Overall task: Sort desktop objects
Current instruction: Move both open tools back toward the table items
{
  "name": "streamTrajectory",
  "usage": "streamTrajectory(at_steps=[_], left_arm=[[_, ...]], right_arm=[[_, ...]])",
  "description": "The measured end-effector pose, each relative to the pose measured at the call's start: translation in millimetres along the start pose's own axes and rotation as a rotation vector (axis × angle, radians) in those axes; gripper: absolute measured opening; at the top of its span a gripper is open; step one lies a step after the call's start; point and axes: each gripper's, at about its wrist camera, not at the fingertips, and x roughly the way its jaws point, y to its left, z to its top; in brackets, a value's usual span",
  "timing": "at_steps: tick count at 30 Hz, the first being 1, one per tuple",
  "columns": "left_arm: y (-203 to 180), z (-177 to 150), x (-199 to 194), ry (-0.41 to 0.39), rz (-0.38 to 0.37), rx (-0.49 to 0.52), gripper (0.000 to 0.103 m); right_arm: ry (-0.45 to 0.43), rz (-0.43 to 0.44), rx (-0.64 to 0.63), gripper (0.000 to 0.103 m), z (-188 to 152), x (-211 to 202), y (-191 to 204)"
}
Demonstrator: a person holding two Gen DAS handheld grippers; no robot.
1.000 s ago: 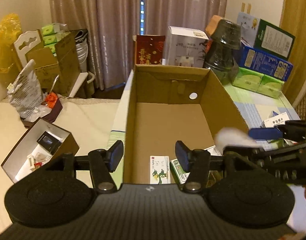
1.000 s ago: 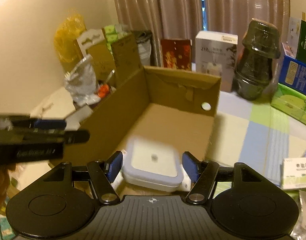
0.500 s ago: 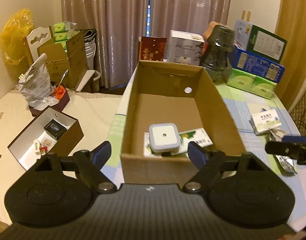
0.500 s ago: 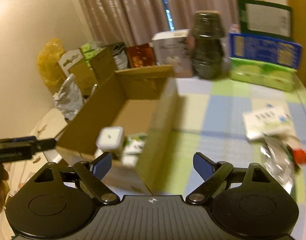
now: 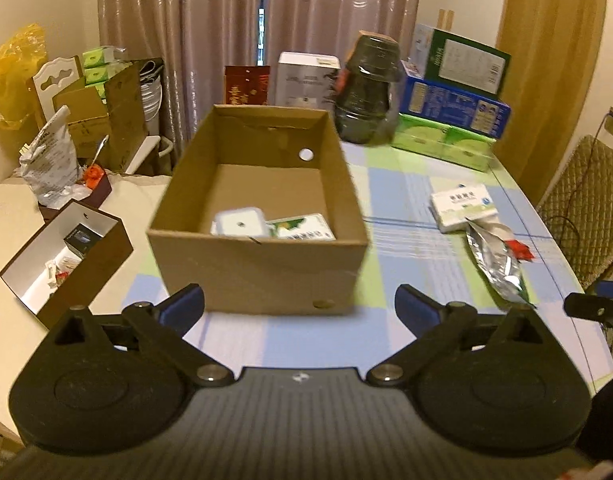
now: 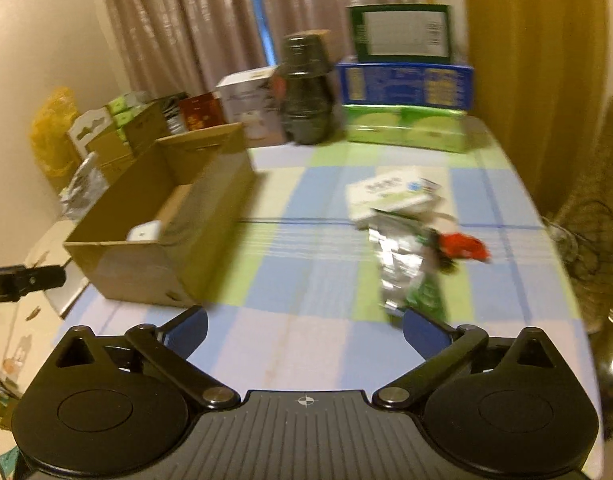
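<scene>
An open cardboard box [image 5: 258,276] [image 6: 154,264] stands on the checked tablecloth. Inside it lie a white square container [image 5: 239,222] [image 6: 144,231] and a green-and-white packet [image 5: 304,230]. On the cloth to the right lie a white medicine box [image 5: 464,205] [image 6: 390,194] and a silver foil pouch [image 5: 494,264] [image 6: 402,268] with a red tag [image 6: 464,245]. My left gripper [image 5: 300,308] hangs before the box's near wall, jaws opening wide, nothing between them. My right gripper [image 6: 304,326] is over bare cloth just short of the pouch, jaws opening wide, nothing between them.
At the table's back stand a dark jar [image 5: 366,92], a white carton [image 5: 306,80], and stacked blue [image 5: 454,108] and green boxes [image 5: 442,140]. An open brown box [image 5: 66,256] sits left of the table. A padded chair [image 5: 582,208] is on the right.
The right gripper released the white container into the cardboard box, then swung right toward the pouch. The left gripper let go and drew back from the box. Both jaws spread wide.
</scene>
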Motion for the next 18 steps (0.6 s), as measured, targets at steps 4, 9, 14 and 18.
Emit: streamTrajectory(at_steps=[4, 9, 14, 18], left_arm=[[-24.9, -11.5, -4.8, 0.007, -0.026, 0.008, 0.102], [-55.8, -18.2, -6.4, 0.018, -0.06, 0.039, 0.102], [-80.4, -20.5, -4.6, 0.028, -0.085, 0.068, 0.102], [-94.8, -22.8, -2.3, 0.039, -0.101, 0.089, 0.102]], right_arm=[[-0.01, -0.032, 0.055, 0.101, -11.3, -22.3, -27.0], [-0.032, -0.065, 0.109, 0.101, -20.8, -44.4, -51.4], [-0.046, -0.092, 0.135, 0.101, -28.1, -57.5, -68.5], [-0.047, -0.099, 0.157, 0.101, -32.3, -61.5, -78.7]])
